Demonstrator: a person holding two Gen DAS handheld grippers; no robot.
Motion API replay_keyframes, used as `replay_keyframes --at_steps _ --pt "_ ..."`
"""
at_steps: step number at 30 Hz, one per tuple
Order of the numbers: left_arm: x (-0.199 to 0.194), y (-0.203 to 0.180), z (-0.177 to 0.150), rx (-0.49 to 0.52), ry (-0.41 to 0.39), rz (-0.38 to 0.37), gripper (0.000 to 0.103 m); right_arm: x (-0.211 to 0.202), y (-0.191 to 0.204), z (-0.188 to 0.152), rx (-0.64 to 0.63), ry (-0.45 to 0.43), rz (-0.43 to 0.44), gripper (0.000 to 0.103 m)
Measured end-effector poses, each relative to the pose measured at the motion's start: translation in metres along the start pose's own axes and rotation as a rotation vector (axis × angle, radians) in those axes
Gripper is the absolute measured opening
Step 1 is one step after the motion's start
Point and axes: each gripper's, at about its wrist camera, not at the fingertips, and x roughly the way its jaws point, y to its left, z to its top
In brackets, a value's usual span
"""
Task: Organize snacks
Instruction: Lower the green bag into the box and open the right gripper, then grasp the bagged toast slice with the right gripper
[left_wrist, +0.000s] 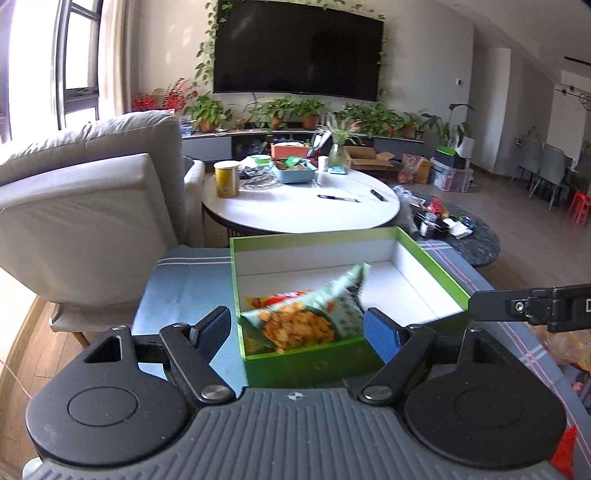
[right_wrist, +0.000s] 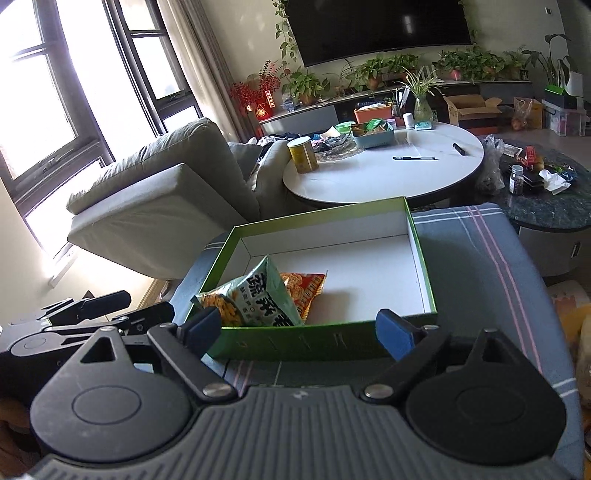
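Observation:
A green box (left_wrist: 432, 254) with a white inside sits on a blue plaid-covered surface (left_wrist: 177, 291); it also shows in the right wrist view (right_wrist: 421, 254). A pale green snack bag (left_wrist: 314, 314) leans in its near left corner, over a red-orange snack bag (left_wrist: 284, 295). Both bags show in the right wrist view, green (right_wrist: 258, 299) and red-orange (right_wrist: 306, 288). My left gripper (left_wrist: 297, 332) is open and empty, just in front of the box's near corner. My right gripper (right_wrist: 297, 328) is open and empty at the box's near wall.
A grey sofa (left_wrist: 92, 206) stands to the left. A round white table (left_wrist: 303, 199) behind the box holds a yellow can (left_wrist: 226, 179), a blue tray (left_wrist: 295, 170), and pens. A dark low table (right_wrist: 546, 192) with clutter is at the right. More snack bags (right_wrist: 576, 325) lie right.

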Motion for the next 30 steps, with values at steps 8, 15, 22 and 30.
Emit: replay_keyframes --at_steps 8,15,22,30 --pt "-0.006 -0.032 -0.028 0.013 0.048 -0.069 0.077 -0.014 -0.019 -0.025 0.065 0.019 -0.013 0.077" --pt "-0.006 -0.056 -0.049 0.011 0.092 -0.118 0.077 -0.019 -0.035 -0.045 0.105 0.032 -0.008 0.077" --pt "0.002 -0.080 -0.063 0.046 0.141 -0.138 0.077 -0.021 -0.054 -0.061 0.153 0.042 -0.026 0.077" --pt "0.014 -0.099 -0.070 0.063 0.181 -0.159 0.077 -0.021 -0.067 -0.071 0.169 0.063 -0.037 0.077"
